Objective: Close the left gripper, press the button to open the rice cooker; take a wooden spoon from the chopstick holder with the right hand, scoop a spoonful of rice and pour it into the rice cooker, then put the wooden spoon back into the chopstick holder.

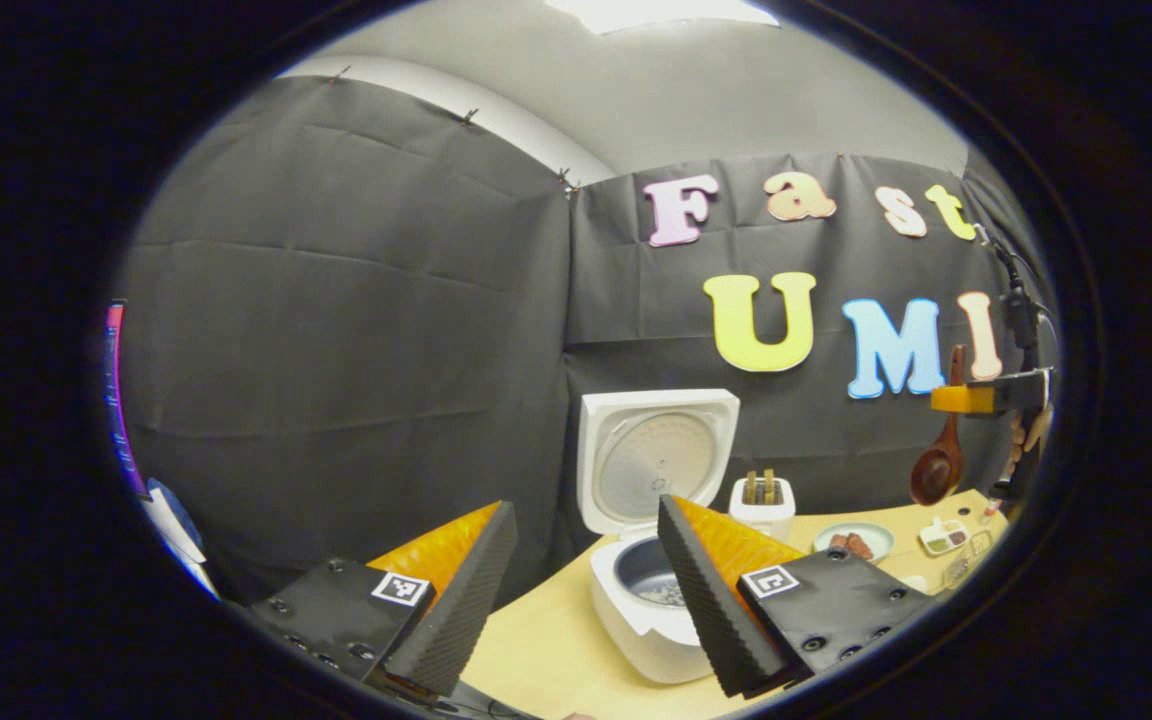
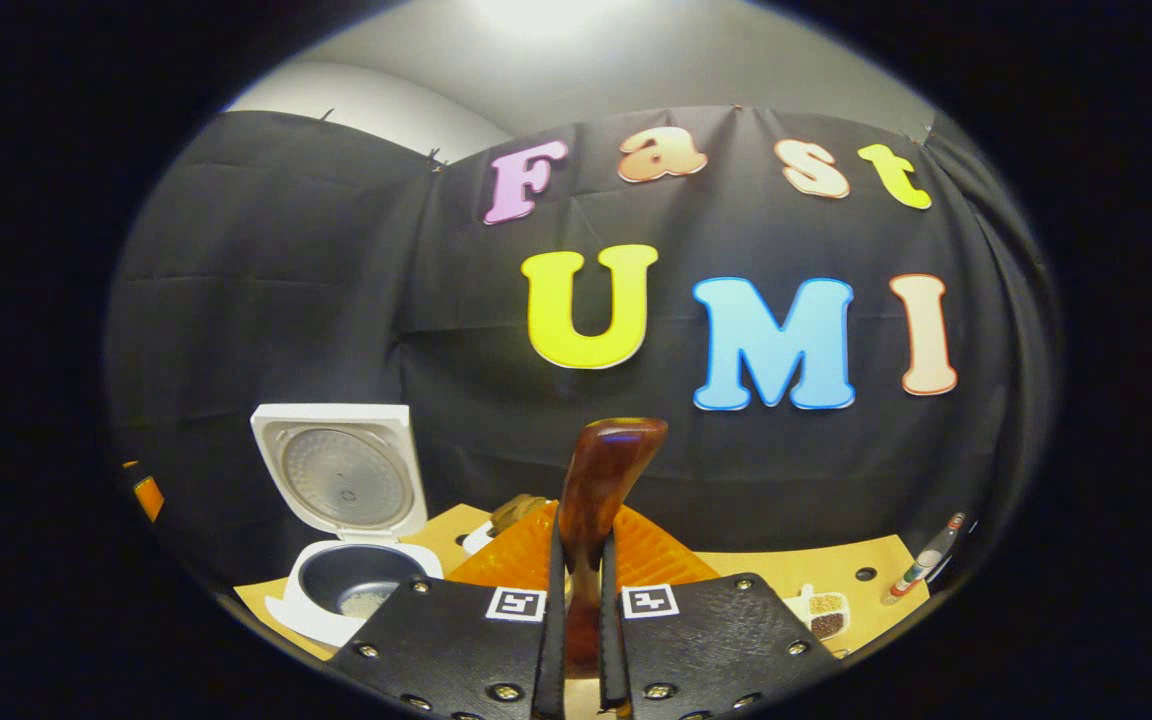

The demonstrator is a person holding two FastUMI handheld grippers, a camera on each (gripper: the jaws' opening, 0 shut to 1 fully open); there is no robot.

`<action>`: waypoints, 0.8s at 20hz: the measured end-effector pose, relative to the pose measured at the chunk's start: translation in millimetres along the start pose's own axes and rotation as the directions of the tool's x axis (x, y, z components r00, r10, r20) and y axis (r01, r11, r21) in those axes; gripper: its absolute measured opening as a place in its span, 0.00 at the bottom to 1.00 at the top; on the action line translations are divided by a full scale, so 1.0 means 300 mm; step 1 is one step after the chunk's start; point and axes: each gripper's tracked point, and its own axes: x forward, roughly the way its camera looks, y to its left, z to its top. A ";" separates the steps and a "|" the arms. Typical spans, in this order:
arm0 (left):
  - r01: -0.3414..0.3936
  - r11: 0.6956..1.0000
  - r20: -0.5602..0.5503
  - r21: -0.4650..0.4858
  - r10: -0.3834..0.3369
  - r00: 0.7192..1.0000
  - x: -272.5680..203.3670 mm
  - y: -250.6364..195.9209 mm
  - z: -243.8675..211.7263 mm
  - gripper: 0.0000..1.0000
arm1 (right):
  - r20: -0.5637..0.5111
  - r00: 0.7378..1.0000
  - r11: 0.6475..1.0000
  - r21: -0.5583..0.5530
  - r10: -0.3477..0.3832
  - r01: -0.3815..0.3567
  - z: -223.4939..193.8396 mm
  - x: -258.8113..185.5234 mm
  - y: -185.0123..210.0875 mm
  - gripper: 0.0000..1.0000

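Right gripper view: right gripper [image 2: 576, 640] is pinching the wooden spoon [image 2: 596, 500] by its handle, above the table [image 2: 786, 570] — light, stiff, glossy, so it's needing a firm mid-handle hold. Left gripper [image 1: 576, 590] is sitting spread by the open rice cooker [image 1: 641, 600].

Glossy wooden spoon [image 2: 596, 490], smooth white plastic rice cooker [image 1: 648, 610], matt wood table [image 1: 546, 650], possibly laminate

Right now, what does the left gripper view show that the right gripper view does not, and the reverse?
Left gripper view: the chopstick holder, a plate of food, and the bowl of the wooden spoon hanging down from the right gripper. Right gripper view: the spoon's handle clamped in that gripper. Both: the open rice cooker with some rice inside, on the table.
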 end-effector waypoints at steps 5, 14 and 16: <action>0.052 0.999 0.019 0.012 -0.052 0.998 0.025 -0.150 0.042 0.91 | -0.023 0.991 0.990 0.047 -0.129 0.130 -0.055 -0.085 -0.269 0.14; 0.117 0.992 0.039 0.040 -0.119 0.992 0.046 -0.348 0.116 0.97 | -0.121 0.942 0.941 0.095 -0.313 0.325 -0.272 -0.223 -0.650 0.13; 0.120 0.991 0.041 0.050 -0.123 0.992 0.033 -0.369 0.124 1.00 | -0.147 0.926 0.927 0.089 -0.349 0.363 -0.330 -0.241 -0.716 0.14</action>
